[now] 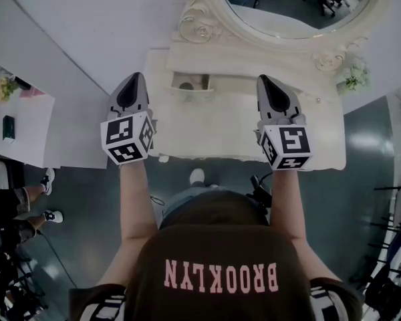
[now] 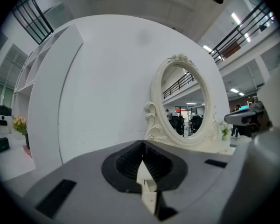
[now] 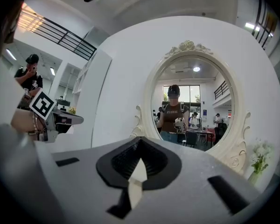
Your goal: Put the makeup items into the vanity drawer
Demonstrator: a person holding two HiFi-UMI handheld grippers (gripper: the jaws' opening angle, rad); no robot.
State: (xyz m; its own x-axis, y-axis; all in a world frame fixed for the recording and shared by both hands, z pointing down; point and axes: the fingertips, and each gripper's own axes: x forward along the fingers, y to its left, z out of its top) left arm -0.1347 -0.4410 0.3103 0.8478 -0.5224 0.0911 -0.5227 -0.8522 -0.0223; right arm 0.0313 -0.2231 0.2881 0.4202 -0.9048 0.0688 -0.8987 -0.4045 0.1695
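Note:
I stand at a cream vanity table with an oval mirror at its back. My left gripper hovers over the table's left edge, shut and empty. My right gripper hangs over the right part of the top, also shut with nothing in it. A small open compartment sits at the back between them, with something small inside that I cannot make out. No makeup item shows clearly. In the left gripper view the left gripper points at the mirror. The right gripper faces the mirror head on.
A small vase of flowers stands at the vanity's back right. A white side table at the left carries flowers and a dark object. Another person's legs show at the lower left. A white wall runs behind the vanity.

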